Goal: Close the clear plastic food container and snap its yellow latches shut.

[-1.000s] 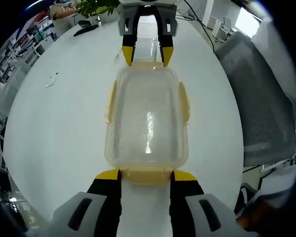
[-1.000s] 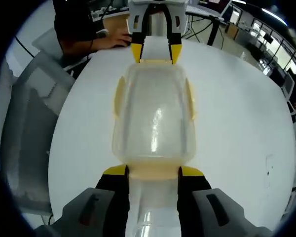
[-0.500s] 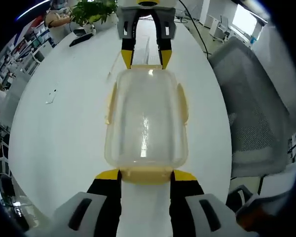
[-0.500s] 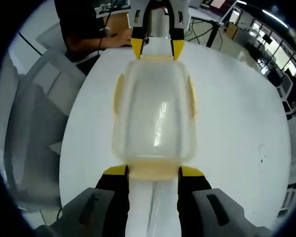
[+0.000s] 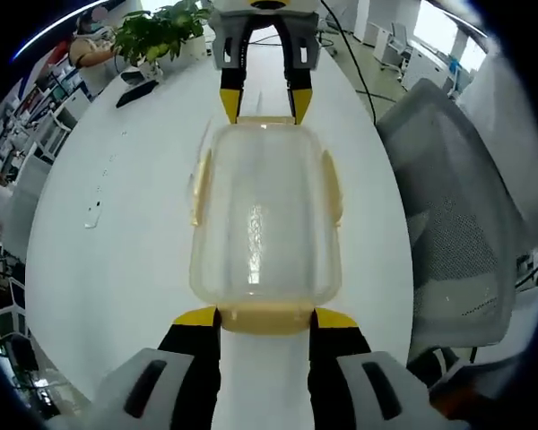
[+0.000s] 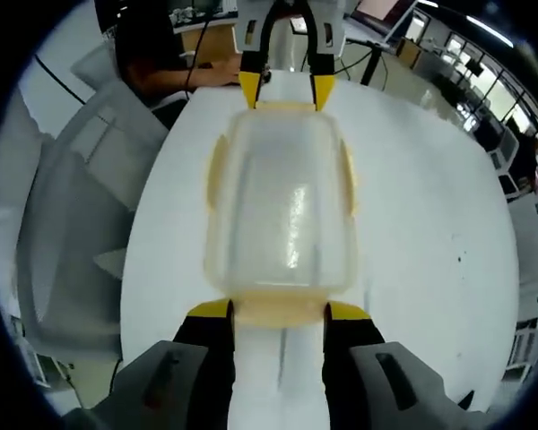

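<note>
1. Office room: a white round surface [image 5: 117, 233] carries little, with a grey mesh chair [image 5: 457, 242] at its right edge in the left gripper view and a green plant [image 5: 161, 31] at the far left.
2. Right gripper view shows the same surface [image 6: 430, 224], a grey chair [image 6: 81, 215] to the left, and a person in dark clothes [image 6: 152, 54] seated at a far desk.
3. A clear container [image 5: 264, 210] sits between the two hand-held grippers, lid on, above the surface; whether it touches the surface I cannot tell.
4. Yellow latches [image 5: 332, 184] lie along its long sides, and a pale yellow latch [image 5: 264, 318] runs along the near short end.
5. Left hand-held gripper [image 5: 264, 318] has its jaws spread on either side of that near end latch, yellow tips touching the container's corners. Whether they press the latch I cannot tell.
6. Right hand-held gripper [image 5: 264, 103] appears at the far end in the left gripper view, its yellow tips against the far edge of the container, jaws apart.
7. From the right gripper view, the container [image 6: 282, 210] lies lengthwise ahead, side latches [image 6: 217, 175] flat against its walls.
8. Right hand-held gripper [image 6: 278, 312] straddles the near end latch [image 6: 278, 309] with spread jaws; the left hand-held gripper [image 6: 285, 90] meets the far end the same way.
</note>
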